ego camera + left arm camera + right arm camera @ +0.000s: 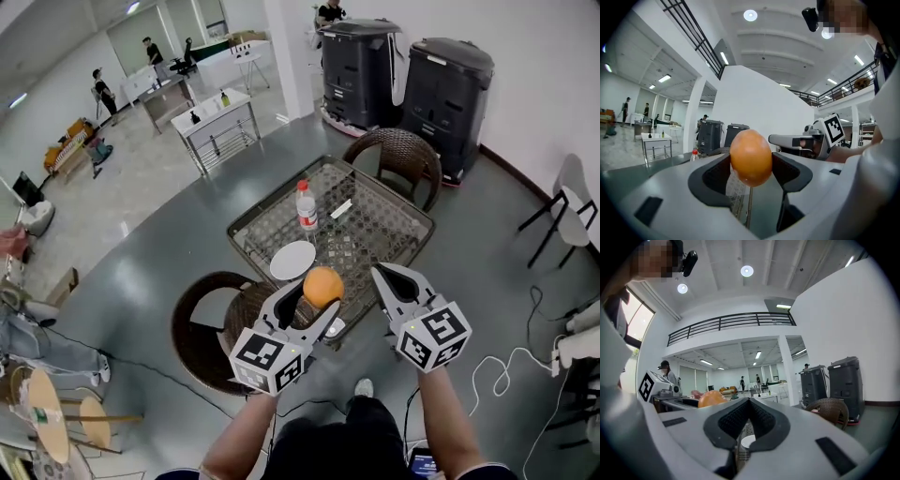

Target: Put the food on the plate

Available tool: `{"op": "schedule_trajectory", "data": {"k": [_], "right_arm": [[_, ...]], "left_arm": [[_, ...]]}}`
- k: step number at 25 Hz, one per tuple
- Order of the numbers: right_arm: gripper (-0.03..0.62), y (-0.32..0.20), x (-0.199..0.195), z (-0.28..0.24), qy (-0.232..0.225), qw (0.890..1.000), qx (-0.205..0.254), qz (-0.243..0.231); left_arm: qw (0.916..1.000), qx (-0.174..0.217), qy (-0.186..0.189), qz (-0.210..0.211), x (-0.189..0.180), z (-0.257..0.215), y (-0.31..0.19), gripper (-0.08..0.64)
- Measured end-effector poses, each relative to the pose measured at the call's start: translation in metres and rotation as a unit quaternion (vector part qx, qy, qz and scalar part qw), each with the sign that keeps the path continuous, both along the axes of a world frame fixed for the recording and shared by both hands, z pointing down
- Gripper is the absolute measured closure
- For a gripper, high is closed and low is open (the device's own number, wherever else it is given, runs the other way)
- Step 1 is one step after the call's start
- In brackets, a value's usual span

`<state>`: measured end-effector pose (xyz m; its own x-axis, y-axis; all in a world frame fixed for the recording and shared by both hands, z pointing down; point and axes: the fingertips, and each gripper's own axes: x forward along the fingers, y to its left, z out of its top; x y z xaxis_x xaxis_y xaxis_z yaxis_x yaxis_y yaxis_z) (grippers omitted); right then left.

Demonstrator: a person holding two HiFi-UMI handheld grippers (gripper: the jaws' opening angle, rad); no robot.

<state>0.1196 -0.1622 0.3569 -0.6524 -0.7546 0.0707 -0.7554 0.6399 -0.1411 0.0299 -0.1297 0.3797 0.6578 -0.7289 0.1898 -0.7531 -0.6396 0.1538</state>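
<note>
An orange, egg-shaped piece of food (322, 286) (750, 157) is clamped in my left gripper (317, 302), held high above the near edge of the wicker glass-topped table (384, 230). The food also shows at the left in the right gripper view (710, 399). A white plate (292, 260) (748, 440) lies on the table just beyond the held food. My right gripper (386, 281) (749, 414) hovers to the right of the food with its jaws together and nothing between them.
A plastic bottle with a red cap (306, 207) (694, 155) stands on the table behind the plate, beside a small white object (341, 208). Wicker chairs stand at the far side (398, 157) and the near side (208, 323). Two dark bins (405, 80) line the wall.
</note>
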Motion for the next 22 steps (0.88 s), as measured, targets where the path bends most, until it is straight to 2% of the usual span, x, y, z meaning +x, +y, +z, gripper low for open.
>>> {"op": "schedule_trajectory", "data": {"k": [8, 14, 22], "right_arm": [[0.589, -0.045, 0.013, 0.005, -0.014, 0.997, -0.006, -0.073], [0.589, -0.072, 0.002, 0.011, -0.024, 0.995, -0.009, -0.1], [0.589, -0.096, -0.027, 0.029, -0.004, 0.994, -0.023, -0.11]], "left_arm": [[0.9971, -0.002, -0.012, -0.075, 0.014, -0.006, -0.037, 0.276], [0.9942, -0.004, -0.03, -0.103, 0.004, 0.0, -0.062, 0.276], [0.9924, -0.027, -0.039, -0.114, -0.031, 0.028, -0.095, 0.276]]}}
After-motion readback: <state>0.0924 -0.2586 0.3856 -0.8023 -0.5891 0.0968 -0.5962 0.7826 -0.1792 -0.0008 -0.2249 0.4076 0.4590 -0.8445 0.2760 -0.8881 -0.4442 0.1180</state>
